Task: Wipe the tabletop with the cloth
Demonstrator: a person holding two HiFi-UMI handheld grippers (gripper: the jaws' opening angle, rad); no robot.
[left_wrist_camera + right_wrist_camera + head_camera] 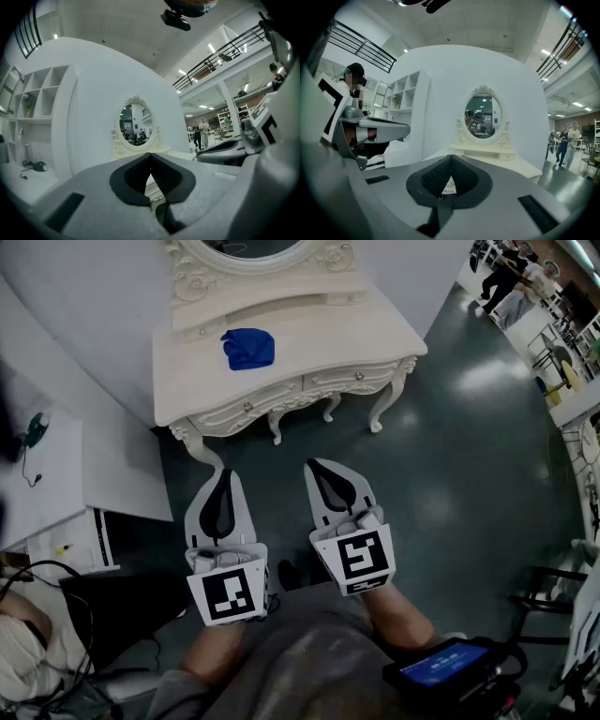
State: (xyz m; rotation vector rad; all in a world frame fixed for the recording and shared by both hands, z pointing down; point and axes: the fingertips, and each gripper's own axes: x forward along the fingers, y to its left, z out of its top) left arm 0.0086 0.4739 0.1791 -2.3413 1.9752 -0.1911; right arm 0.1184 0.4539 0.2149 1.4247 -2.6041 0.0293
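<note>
You stood well back from the table, the blue cloth lying crumpled on top. Your left gripper and right gripper were clenched empty (jaws touching). Arriving shut, you'd probably have shoved the cloth, not caught it.

The white carved table stands on the dark floor, with an oval mirror rising at its back edge. A crumpled blue cloth lies on the tabletop just in front of the mirror's base.
</note>
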